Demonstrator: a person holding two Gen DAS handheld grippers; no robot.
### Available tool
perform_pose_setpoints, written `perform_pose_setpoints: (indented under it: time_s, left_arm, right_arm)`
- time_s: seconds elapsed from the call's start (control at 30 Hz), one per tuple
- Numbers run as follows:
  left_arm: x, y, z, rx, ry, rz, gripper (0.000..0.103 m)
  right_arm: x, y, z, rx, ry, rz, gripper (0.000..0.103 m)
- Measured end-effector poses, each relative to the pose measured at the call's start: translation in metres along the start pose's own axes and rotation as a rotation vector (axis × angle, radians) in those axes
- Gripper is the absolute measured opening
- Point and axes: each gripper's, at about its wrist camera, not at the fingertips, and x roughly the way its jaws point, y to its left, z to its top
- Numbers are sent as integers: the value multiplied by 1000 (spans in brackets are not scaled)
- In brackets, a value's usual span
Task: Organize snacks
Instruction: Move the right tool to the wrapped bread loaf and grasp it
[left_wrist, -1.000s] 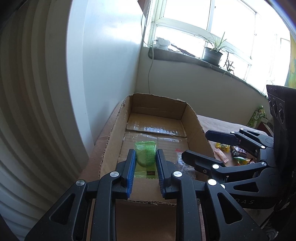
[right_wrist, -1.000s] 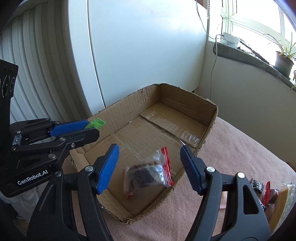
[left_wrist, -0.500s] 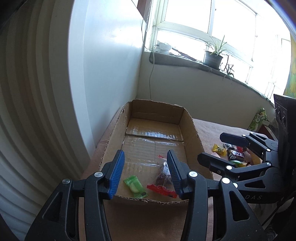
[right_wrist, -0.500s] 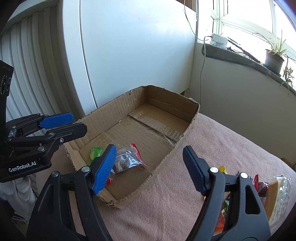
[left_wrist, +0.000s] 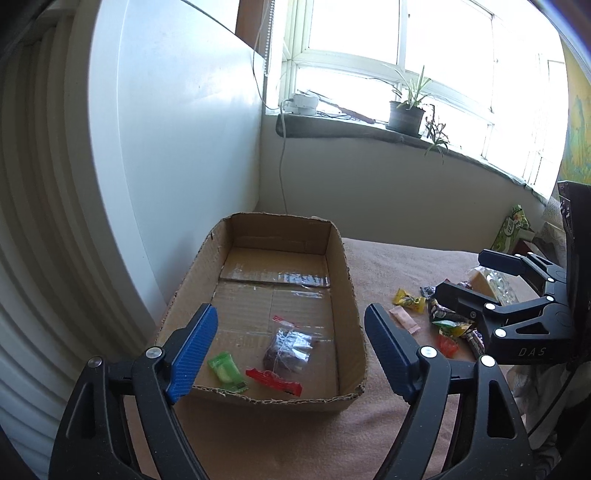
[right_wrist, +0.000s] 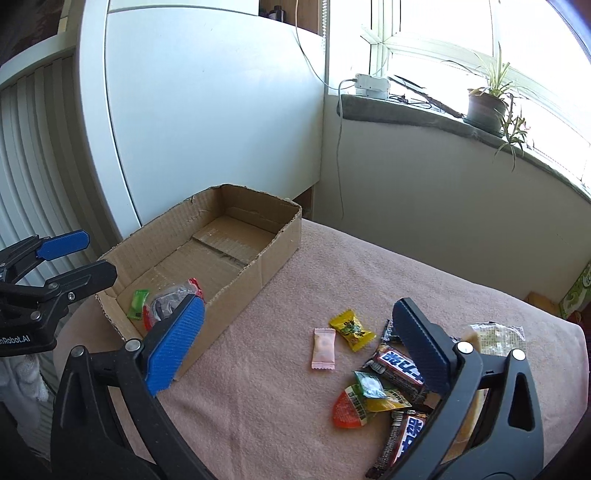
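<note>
An open cardboard box stands on a pink cloth. In its near end lie a green candy and a clear bag with a red seal that holds a dark snack. My left gripper hovers before the box's near wall, its jaws opening, nothing between them. My right gripper is right of the box over the cloth, jaws also opening and empty. Beneath it lie loose snacks: a pink packet, a yellow candy, Snickers bars and an orange sweet.
A white panel and a ribbed radiator close off the left behind the box. A windowsill with a potted plant runs along the back. A clear-wrapped pastry and a green carton lie at the right.
The left gripper let go of the green candy and the right let go of the clear bag; both lie in the box. Both grippers opened wider and drew back, the right swinging over the loose snacks.
</note>
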Motion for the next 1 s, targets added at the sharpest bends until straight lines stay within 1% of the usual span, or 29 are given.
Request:
perform_pose_setpoints:
  time_s: [0.27, 0.57, 0.7, 0.87, 1.0]
  left_arm:
    - [11, -45, -1, 25, 19, -79, 82]
    - [26, -91, -1, 44, 56, -180, 82]
    - [37, -110, -3, 34, 81, -236, 82]
    - [50, -140, -5, 44, 114, -301, 82]
    - [64, -164, -8, 49, 148, -346, 82]
  right_arm:
    - [-26, -53, -10, 32, -8, -77, 103]
    - [-39, -129, -32, 138, 40, -130, 103]
    - [-41, -166, -43, 220, 69, -110, 103]
    - [-29, -210, -59, 354, 119, -40, 103]
    - [-17, -232, -72, 429, 150, 22, 103]
